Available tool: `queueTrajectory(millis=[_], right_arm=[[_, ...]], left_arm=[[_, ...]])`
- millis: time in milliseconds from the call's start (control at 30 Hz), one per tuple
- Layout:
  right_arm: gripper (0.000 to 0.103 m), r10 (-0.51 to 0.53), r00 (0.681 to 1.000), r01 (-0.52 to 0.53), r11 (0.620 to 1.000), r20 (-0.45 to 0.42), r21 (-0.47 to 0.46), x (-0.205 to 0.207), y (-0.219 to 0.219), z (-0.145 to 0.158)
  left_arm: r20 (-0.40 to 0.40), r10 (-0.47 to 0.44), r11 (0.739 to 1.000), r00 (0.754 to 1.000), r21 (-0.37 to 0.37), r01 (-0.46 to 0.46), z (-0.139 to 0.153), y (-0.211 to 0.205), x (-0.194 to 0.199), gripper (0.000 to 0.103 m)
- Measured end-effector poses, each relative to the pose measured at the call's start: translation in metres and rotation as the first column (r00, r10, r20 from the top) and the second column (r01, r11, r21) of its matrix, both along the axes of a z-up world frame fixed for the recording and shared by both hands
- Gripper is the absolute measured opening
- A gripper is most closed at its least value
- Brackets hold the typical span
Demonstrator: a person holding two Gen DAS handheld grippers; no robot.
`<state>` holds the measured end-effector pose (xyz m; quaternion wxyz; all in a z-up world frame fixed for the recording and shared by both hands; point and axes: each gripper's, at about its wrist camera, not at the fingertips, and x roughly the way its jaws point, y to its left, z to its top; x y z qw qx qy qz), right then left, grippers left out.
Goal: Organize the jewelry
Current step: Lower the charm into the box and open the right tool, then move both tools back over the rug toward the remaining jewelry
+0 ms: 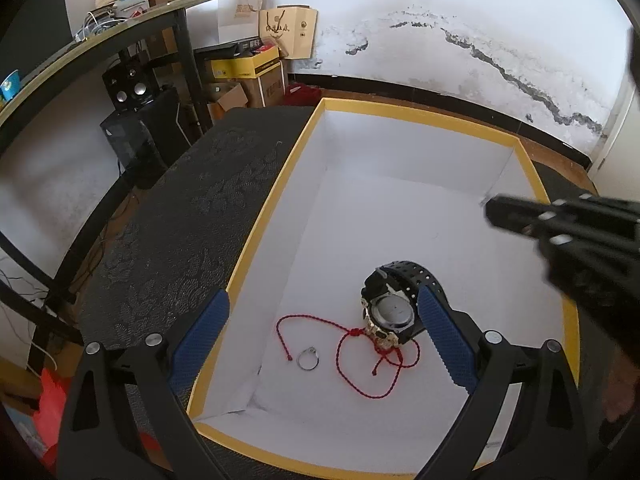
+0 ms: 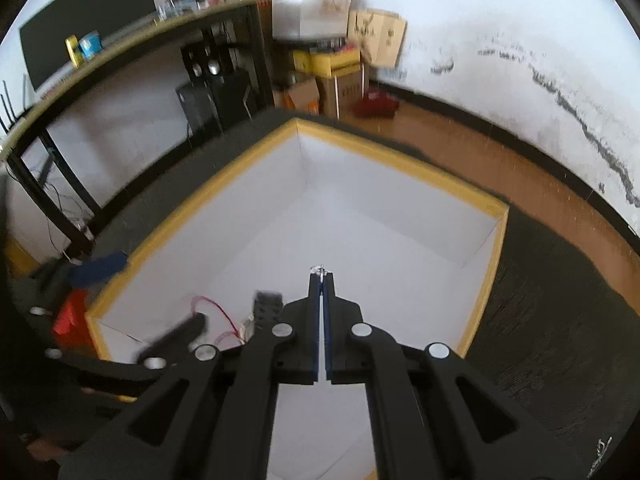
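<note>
Jewelry being gathered into a yellow-rimmed box [image 1: 276,196] on a dark patterned tablecloth [image 1: 192,216].

The white-lined box is the collecting place, and three pieces already lie together in its near corner: a black watch [image 1: 394,308] resting on its strap, a red cord bracelet [image 1: 360,356] looped loosely beside and partly under it, and a small silver ring [image 1: 308,359] just left of the cord. The left claw [image 1: 324,336] hangs over them with its blue pads spread wide and nothing between them, released. The right claw [image 2: 322,276] is clenched on a small silvery trinket [image 2: 319,269] at its very tips, poised above the box's bare floor, probably to drop it in; what the trinket is, the blur hides.
</note>
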<state>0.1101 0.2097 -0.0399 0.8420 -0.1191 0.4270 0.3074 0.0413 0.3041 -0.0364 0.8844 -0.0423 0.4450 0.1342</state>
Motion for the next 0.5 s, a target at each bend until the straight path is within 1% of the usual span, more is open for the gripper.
queueTrajectory(millis=[67, 200, 267, 367, 433, 467, 500], right_arm=[[0.002, -0.005, 1.000, 0.005, 1.000, -0.017, -0.024, 0.005, 0.003, -0.013], [0.002, -0.006, 0.999, 0.004, 0.999, -0.054, -0.052, 0.011, 0.010, -0.029], [0.002, -0.010, 0.998, 0.006, 0.998, -0.062, -0.058, 0.012, 0.012, -0.032], [0.002, -0.020, 0.999, 0.018, 0.999, -0.047, -0.050, 0.012, 0.011, -0.030], [0.004, -0.023, 0.999, 0.021, 0.999, -0.046, -0.046, 0.013, 0.011, -0.030], [0.017, -0.026, 0.998, 0.024, 0.999, -0.050, -0.046, 0.014, 0.010, -0.030], [0.053, -0.027, 0.998, 0.025, 0.999, -0.056, -0.044, 0.015, 0.010, -0.030]], left_arm=[[-0.002, -0.003, 1.000, 1.000, 0.001, 0.003, -0.001, 0.001, -0.001, 0.093], [0.001, 0.001, 1.000, 1.000, 0.003, -0.001, 0.000, 0.003, -0.001, 0.093], [0.002, 0.000, 1.000, 1.000, 0.002, 0.000, -0.001, 0.004, -0.002, 0.093], [0.003, 0.002, 1.000, 1.000, 0.002, -0.002, 0.000, 0.005, -0.002, 0.093], [0.003, 0.000, 1.000, 1.000, 0.001, 0.000, 0.000, 0.005, -0.002, 0.093], [0.003, 0.000, 1.000, 1.000, -0.001, 0.000, 0.000, 0.005, -0.002, 0.093], [0.003, 0.000, 1.000, 1.000, 0.001, 0.000, -0.001, 0.005, -0.002, 0.093]])
